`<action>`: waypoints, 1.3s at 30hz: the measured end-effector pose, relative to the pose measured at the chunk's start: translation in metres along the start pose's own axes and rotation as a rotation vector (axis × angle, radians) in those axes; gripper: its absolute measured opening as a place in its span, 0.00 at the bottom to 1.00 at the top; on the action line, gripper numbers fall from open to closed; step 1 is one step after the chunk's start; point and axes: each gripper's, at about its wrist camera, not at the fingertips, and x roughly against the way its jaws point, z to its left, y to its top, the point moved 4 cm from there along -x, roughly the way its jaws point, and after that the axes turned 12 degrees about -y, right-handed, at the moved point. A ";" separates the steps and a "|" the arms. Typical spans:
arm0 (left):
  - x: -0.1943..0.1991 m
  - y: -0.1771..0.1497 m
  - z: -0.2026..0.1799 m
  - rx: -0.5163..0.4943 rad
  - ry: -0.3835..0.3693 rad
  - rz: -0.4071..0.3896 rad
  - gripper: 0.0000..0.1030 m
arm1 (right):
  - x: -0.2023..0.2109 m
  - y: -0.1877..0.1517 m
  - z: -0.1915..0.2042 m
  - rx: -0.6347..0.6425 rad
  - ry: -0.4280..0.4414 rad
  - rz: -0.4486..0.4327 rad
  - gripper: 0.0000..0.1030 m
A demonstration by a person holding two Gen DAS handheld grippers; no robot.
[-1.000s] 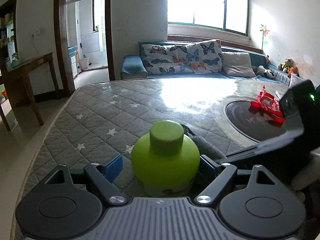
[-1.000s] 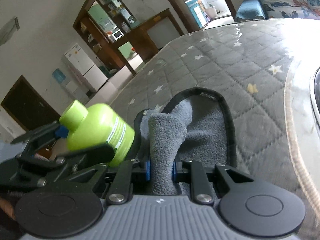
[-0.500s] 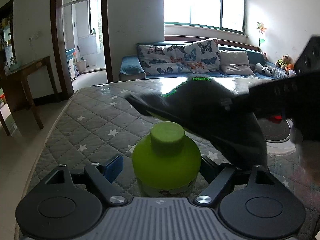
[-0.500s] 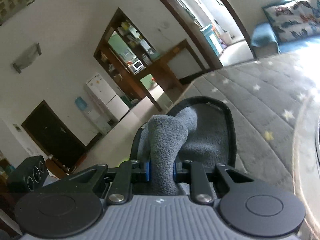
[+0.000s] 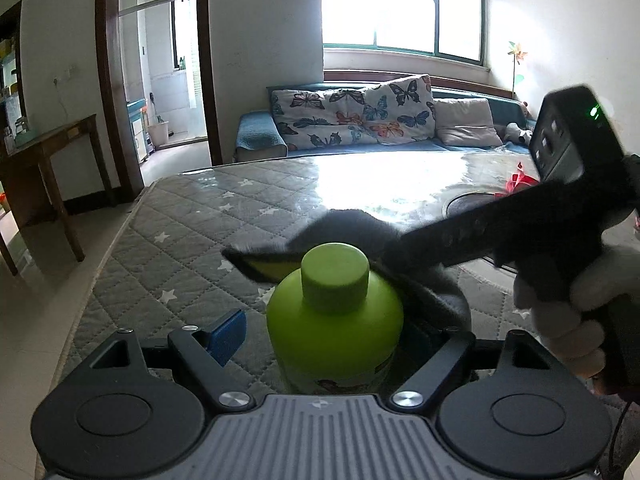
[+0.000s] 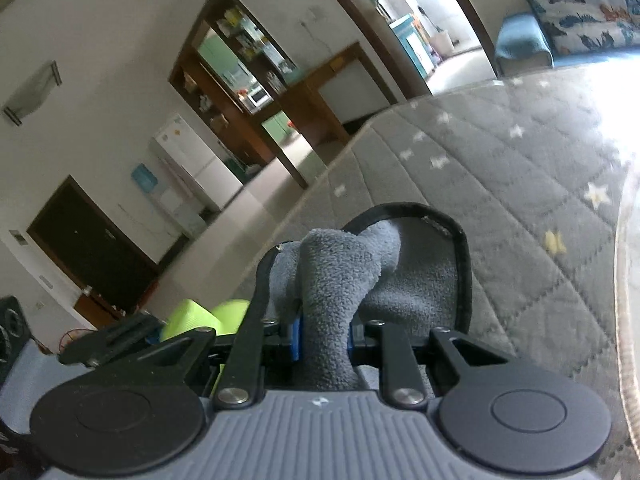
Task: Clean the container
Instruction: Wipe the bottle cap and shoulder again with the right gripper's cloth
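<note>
My left tool [image 5: 320, 336] clamps the green bottle [image 5: 335, 320] upright to steady it, while my right tool [image 6: 324, 340] pinches the grey cloth [image 6: 340, 280] draped behind its cap for wiping.

Black tongs [image 5: 324, 338] with blue pads [image 5: 226, 334] (silver screws), grey ribbed body

Bottle [image 5: 335, 320] between left gripper [image 5: 320, 344] fingers [image 5: 226, 335], cloth [image 5: 360, 232] over its cap, table [image 5: 180, 220] beneath
</note>
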 end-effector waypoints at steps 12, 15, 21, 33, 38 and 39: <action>0.010 -0.007 0.001 0.023 -0.003 -0.005 0.83 | -0.007 -0.035 -0.007 0.027 -0.058 0.063 0.19; 0.015 -0.010 0.001 0.034 0.004 -0.007 0.83 | -0.003 -0.041 -0.003 0.041 -0.064 0.065 0.19; 0.019 -0.010 0.001 0.035 -0.002 -0.015 0.78 | 0.013 -0.047 0.001 0.022 -0.032 0.037 0.18; 0.019 -0.010 -0.001 0.014 -0.014 -0.013 0.73 | 0.040 -0.006 0.027 0.036 0.076 -0.088 0.18; 0.021 -0.011 0.001 0.016 -0.021 -0.015 0.73 | 0.022 -0.001 0.027 0.025 0.074 -0.066 0.18; 0.021 -0.012 0.001 0.017 -0.023 -0.015 0.73 | 0.018 -0.001 0.026 0.024 0.067 -0.058 0.18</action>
